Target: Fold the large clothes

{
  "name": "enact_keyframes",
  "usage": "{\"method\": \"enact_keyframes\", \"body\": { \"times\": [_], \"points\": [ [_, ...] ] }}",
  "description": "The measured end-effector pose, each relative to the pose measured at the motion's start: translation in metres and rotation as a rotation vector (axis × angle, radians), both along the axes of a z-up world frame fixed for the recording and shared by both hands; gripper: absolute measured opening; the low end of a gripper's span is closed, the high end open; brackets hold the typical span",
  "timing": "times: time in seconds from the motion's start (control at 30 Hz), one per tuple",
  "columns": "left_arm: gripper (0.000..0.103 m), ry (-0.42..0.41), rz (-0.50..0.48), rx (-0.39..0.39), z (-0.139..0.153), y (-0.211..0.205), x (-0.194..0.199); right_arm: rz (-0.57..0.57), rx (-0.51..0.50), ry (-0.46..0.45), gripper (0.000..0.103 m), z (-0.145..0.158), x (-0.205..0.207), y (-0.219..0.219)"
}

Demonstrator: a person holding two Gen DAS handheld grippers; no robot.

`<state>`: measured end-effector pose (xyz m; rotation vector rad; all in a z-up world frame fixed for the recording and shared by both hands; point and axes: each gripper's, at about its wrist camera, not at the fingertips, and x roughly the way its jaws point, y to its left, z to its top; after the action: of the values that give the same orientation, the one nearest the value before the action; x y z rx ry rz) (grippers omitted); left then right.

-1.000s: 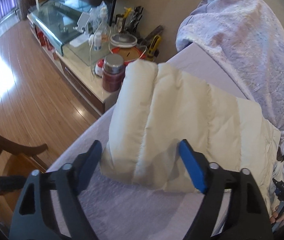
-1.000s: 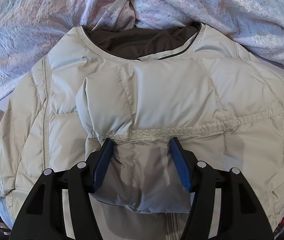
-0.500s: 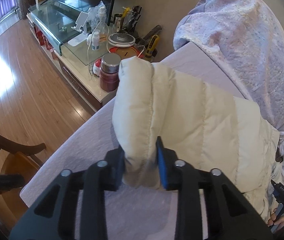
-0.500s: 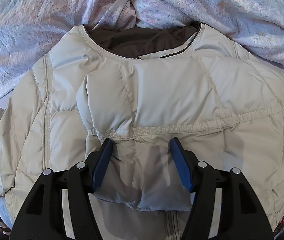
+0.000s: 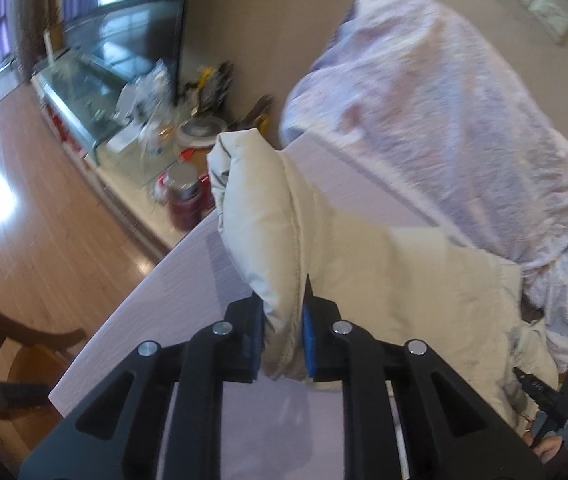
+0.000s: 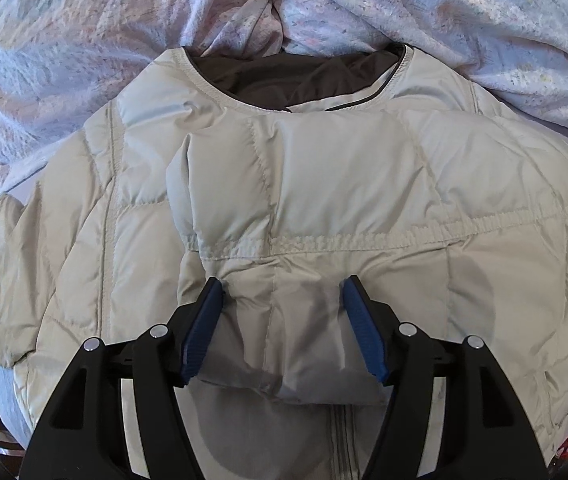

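A cream quilted puffer jacket (image 6: 363, 184) lies front up on the bed, its dark-lined collar toward the quilt. One sleeve is folded across its chest, the cuff end lying between my right gripper's (image 6: 282, 300) open blue fingers. My left gripper (image 5: 282, 322) is shut on the other sleeve (image 5: 268, 216) near its cuff and holds it raised above the mattress, the cuff end standing up.
A pale floral quilt (image 6: 124, 40) is bunched behind the jacket and shows as a heap in the left wrist view (image 5: 443, 120). Past the mattress edge (image 5: 144, 292) stand a low cabinet with jars and clutter (image 5: 180, 200), wooden floor and a chair (image 5: 12, 328).
My left gripper closed on the sleeve and lifted it, tilting as it rose. My right gripper stayed open over the folded sleeve, barely moving.
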<state>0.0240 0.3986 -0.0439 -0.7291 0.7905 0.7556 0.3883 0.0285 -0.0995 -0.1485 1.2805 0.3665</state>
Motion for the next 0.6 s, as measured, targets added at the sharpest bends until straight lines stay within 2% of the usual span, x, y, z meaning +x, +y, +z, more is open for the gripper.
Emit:
{"method": "enact_keyframes", "body": {
  "times": [0.2,0.37,0.6],
  "points": [
    [0.015,-0.071,-0.111,0.06,0.045,-0.037,0.04,0.015,0.052,0.006,0.067,0.014,-0.009,-0.018],
    [0.015,-0.122,-0.25,0.098,0.077,-0.089,0.085,0.037,0.089,-0.012,0.074,0.032,-0.017,-0.037],
    [0.015,-0.148,-0.411,0.121,0.093,-0.164,0.143,0.047,0.113,-0.04,0.077,0.051,-0.024,-0.071]
  ]
}}
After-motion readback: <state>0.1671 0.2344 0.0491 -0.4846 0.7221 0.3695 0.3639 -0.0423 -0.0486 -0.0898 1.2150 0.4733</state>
